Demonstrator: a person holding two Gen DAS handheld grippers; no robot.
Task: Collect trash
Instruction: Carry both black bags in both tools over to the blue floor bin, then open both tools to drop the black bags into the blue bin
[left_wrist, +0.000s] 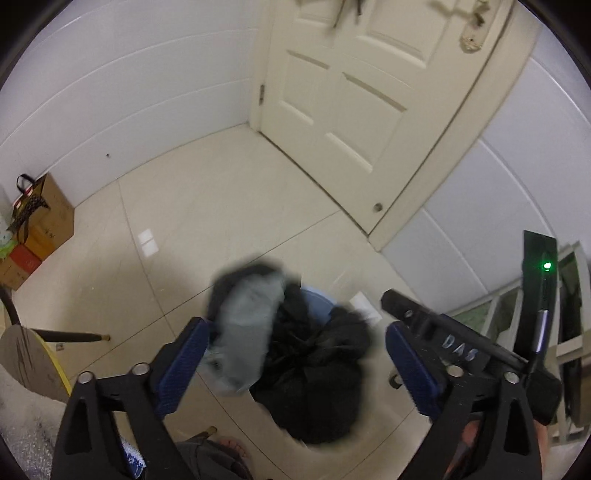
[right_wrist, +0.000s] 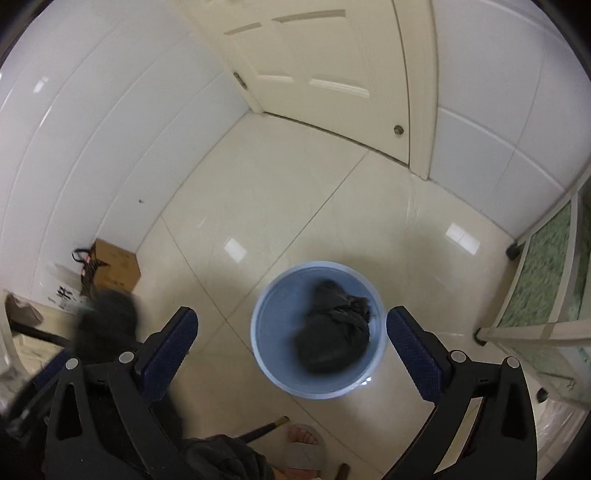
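Observation:
A light blue round bin (right_wrist: 266, 354) stands on the tiled floor with a black trash bag (right_wrist: 332, 339) lying inside it. In the left wrist view a blurred black trash bag (left_wrist: 314, 369) with a grey patch hangs between my left gripper's fingers, hiding most of the blue bin (left_wrist: 317, 306) below. My left gripper (left_wrist: 295, 365) has its jaws wide apart; whether a finger touches the bag is unclear. My right gripper (right_wrist: 291, 350) is open and empty above the bin. The right gripper's body (left_wrist: 454, 350) shows at the right in the left wrist view.
A cream door (right_wrist: 325, 66) closes the far corner of white tiled walls. Cardboard boxes and a paper bag (left_wrist: 40, 229) stand at the left wall. A round stool (left_wrist: 29, 362) is at the left. A glass-panelled cabinet (right_wrist: 546, 288) stands right. My slippered foot (right_wrist: 303, 443) is below.

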